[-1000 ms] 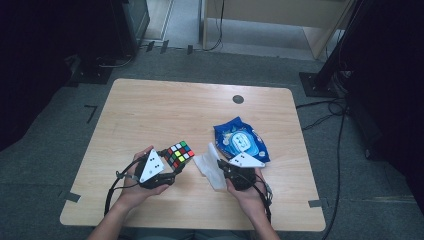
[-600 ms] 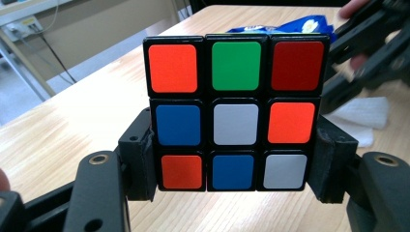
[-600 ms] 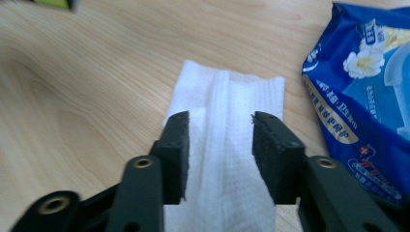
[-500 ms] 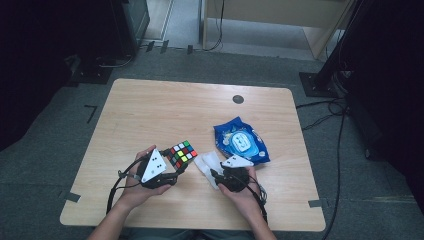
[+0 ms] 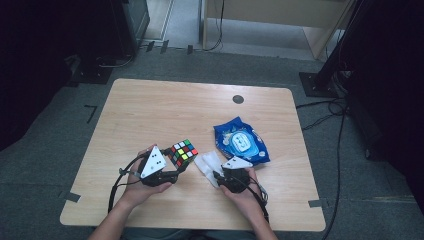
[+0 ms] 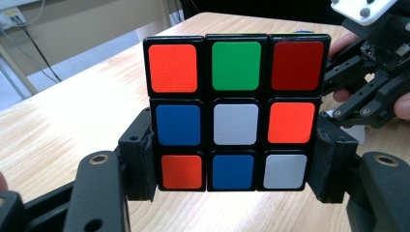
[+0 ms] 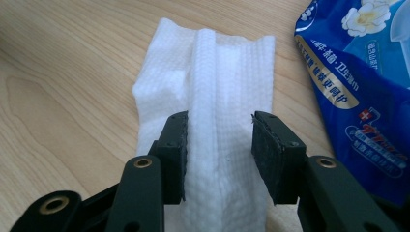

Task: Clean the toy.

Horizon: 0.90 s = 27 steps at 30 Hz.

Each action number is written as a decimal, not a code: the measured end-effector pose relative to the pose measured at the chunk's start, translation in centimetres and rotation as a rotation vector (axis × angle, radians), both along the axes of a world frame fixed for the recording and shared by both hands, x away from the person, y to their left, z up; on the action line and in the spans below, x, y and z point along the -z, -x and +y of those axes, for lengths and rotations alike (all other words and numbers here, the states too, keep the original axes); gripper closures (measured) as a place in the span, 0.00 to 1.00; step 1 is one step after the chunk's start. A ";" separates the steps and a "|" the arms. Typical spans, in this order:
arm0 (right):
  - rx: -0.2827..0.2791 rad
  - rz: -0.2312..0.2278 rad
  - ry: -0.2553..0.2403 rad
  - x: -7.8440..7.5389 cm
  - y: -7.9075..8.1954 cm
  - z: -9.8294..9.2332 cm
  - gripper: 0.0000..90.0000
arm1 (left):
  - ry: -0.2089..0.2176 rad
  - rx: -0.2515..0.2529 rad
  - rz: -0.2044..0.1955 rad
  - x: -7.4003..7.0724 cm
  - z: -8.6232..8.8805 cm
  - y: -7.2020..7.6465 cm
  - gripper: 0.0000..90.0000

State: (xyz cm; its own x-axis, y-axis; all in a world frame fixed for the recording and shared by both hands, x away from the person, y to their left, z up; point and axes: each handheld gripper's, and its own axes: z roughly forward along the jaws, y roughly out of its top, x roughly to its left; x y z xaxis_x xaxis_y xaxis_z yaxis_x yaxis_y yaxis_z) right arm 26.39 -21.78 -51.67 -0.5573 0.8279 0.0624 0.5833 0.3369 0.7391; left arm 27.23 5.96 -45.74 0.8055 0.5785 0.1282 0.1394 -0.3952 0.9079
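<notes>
**Ana:** Gripper on the left (image 5: 172, 167) is clamping the puzzle cube (image 5: 182, 152), its pads pressing the cube's two side faces, low down, as the left gripper view (image 6: 236, 166) is showing. The cube (image 6: 235, 112) is being held just above the counter (image 5: 165, 115), near its front edge.

**Ben:** How is that cube going to handle?

**Ana:** I'm judging it stiff and fairly light, with smooth stickers that may be slippery. Flat opposite faces are giving the pads a square seat, so the sides are the right place to take it. The layers could twist if it is squeezed off-centre.

**Ben:** And the right gripper (image 5: 216, 173)?

**Ana:** Its jaws have just been closing, and they are standing apart around the white wet wipe (image 5: 209, 164). In the right gripper view (image 7: 218, 152) the wipe (image 7: 212, 92) is lying folded on the counter between the pads; the left pad is touching a raised fold, while the other is not yet pressing.

**Ben:** So that one is soft.

**Ana:** Very soft, limp and light, probably damp, so it may be clinging to the wood. I'd take it by that raised ridge in the middle, where the layers are bunching thick enough to pinch. The blue wipe packet (image 5: 241, 142) is lying just beside it, crinkly and slick, and the pads should be keeping off it.
</notes>
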 end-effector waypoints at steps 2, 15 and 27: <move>-0.001 -0.004 0.010 0.0 -0.1 0.0 0.65 | -0.008 -0.007 0.006 0.0 0.0 -0.2 0.38; 0.016 0.032 0.050 -0.5 -0.6 0.2 0.95 | 0.020 -0.017 0.086 0.4 0.3 -0.4 0.38; 0.011 0.006 0.013 -0.8 0.8 0.4 1.00 | 0.003 -0.072 0.060 -0.4 0.6 -0.3 0.38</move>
State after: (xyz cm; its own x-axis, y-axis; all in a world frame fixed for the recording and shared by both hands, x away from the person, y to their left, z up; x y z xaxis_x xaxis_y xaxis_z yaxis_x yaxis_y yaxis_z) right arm 25.63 -21.43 -50.85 -0.5480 0.8347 0.0548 0.5915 0.3404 0.7310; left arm 27.52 6.56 -45.30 0.7682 0.6352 0.0796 0.2211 -0.3800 0.8982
